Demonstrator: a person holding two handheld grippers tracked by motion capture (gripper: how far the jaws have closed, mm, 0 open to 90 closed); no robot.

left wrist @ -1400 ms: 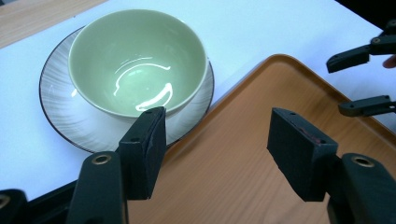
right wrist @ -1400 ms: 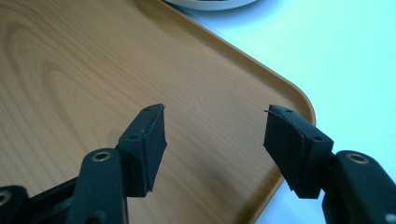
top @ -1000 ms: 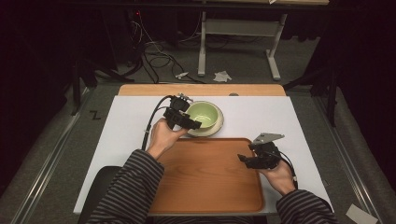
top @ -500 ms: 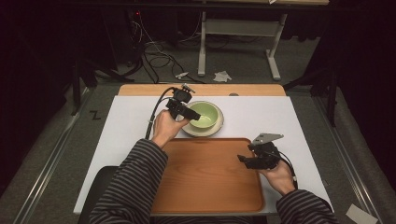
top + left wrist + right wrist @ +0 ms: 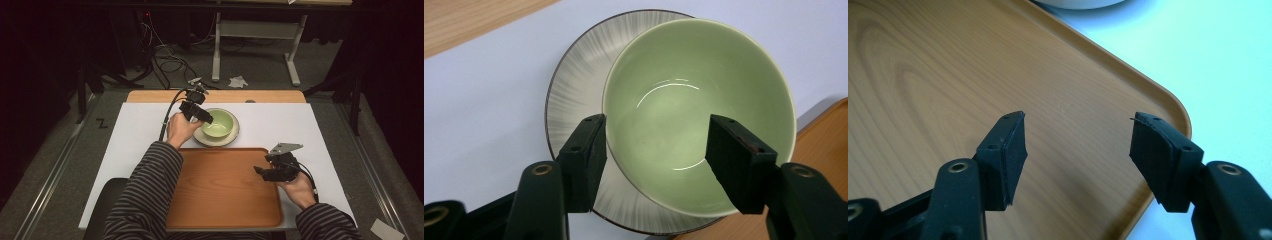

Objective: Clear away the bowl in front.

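One green bowl [image 5: 699,115] sits off-centre on a ribbed plate [image 5: 574,95]; left gripper [image 5: 656,155] spread astride its rim, right gripper [image 5: 1078,150] spread above the tray [image 5: 923,75] corner.

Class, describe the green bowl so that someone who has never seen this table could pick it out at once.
Start at the white table cover and find the wooden tray at its near edge. Just beyond the tray's far rim sits a pale striped plate with a dark edge. The bowl stands on that plate, off-centre: glossy light green, empty, and the left hand-held gripper is open over its near rim.
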